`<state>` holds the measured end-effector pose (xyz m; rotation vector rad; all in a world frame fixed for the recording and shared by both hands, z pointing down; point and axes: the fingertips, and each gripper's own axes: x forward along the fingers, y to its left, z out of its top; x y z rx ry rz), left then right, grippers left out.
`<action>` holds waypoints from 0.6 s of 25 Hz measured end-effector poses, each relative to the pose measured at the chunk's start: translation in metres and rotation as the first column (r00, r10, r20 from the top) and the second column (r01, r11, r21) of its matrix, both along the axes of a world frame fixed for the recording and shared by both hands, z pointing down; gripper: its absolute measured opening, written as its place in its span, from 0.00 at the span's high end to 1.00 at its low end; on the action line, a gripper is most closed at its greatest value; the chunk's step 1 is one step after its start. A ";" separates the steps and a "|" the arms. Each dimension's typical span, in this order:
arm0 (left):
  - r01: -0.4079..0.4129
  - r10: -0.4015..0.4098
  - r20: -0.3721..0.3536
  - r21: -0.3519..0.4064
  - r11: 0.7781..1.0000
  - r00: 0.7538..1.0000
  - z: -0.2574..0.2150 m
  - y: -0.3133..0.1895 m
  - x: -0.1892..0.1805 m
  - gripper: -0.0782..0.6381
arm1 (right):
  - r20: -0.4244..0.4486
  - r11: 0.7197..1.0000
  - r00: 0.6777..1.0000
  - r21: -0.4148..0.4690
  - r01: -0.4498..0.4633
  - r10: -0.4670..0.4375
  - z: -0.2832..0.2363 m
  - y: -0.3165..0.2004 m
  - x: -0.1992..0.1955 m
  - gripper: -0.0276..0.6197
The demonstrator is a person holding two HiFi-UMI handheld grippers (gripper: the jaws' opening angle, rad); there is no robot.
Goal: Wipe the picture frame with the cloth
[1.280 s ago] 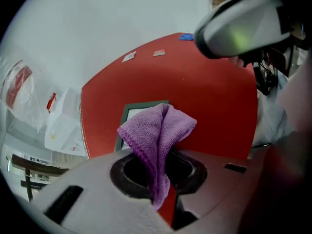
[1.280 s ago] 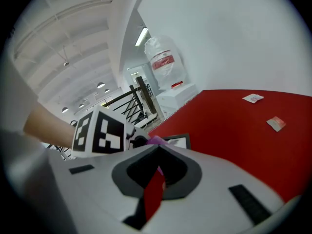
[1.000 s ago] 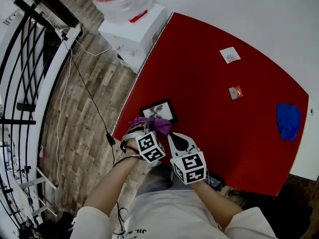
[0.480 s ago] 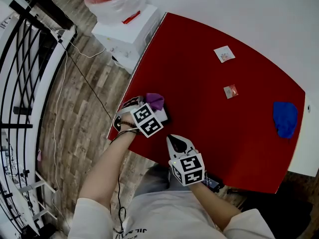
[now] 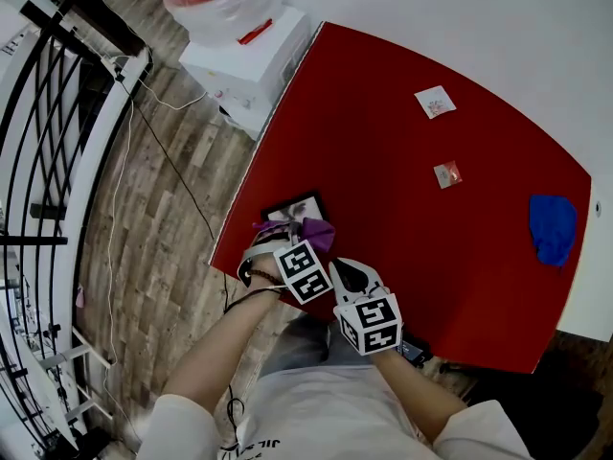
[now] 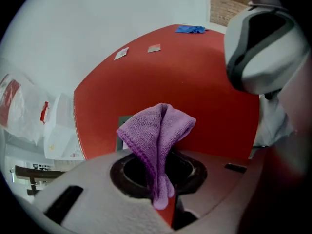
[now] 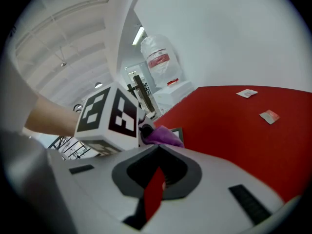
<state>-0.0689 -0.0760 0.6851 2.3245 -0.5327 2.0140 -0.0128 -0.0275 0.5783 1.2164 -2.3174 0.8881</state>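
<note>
A small dark picture frame [image 5: 290,208] lies near the left edge of the red table [image 5: 412,228]. My left gripper [image 5: 290,241] is shut on a purple cloth [image 5: 317,231], which rests on the frame's near right part. In the left gripper view the cloth [image 6: 158,133] stands up out of the shut jaws, and a corner of the frame [image 6: 121,126] shows behind it. My right gripper [image 5: 349,273] is shut and holds nothing, just right of the left one and near the table's front edge. The right gripper view shows the cloth [image 7: 163,136] and the frame [image 7: 178,132] ahead.
A blue cloth [image 5: 553,226] lies at the table's far right. Two small packets [image 5: 436,102] [image 5: 447,173] lie further back. Off the left edge stand a white box [image 5: 251,60] and a water bottle; a cable runs over the wooden floor beside a black railing.
The left gripper pushed the cloth away over the frame, then drew it back toward me, so the frame's far part shows again. The right gripper stayed near the front edge.
</note>
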 end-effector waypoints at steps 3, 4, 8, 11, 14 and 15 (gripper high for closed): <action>0.005 -0.005 -0.003 -0.006 1.000 1.000 0.002 0.013 0.000 0.80 | 0.000 1.000 1.000 0.008 0.001 -0.001 0.000 0.001 0.003 0.95; 0.002 -0.002 -0.001 -0.004 1.000 1.000 0.001 0.014 0.000 0.80 | -0.001 1.000 1.000 0.011 0.002 -0.002 -0.001 0.001 0.004 0.95; 0.028 -0.027 -0.013 0.026 0.999 1.000 -0.008 -0.006 -0.005 0.80 | -0.006 1.000 1.000 0.022 -0.004 0.004 -0.002 0.003 0.009 0.95; 0.060 -0.059 -0.012 0.048 0.997 0.998 -0.015 -0.042 -0.011 0.80 | -0.014 1.000 1.000 0.018 -0.014 0.014 -0.001 0.009 0.018 0.95; 0.078 -0.078 -0.009 0.054 0.995 0.997 -0.019 -0.077 -0.014 0.80 | -0.029 1.000 0.999 0.008 -0.023 0.024 0.001 0.017 0.027 0.95; 0.081 -0.081 -0.008 0.054 0.995 0.997 -0.021 -0.086 -0.014 0.80 | -0.033 1.000 0.999 0.005 -0.028 0.028 0.002 0.019 0.030 0.95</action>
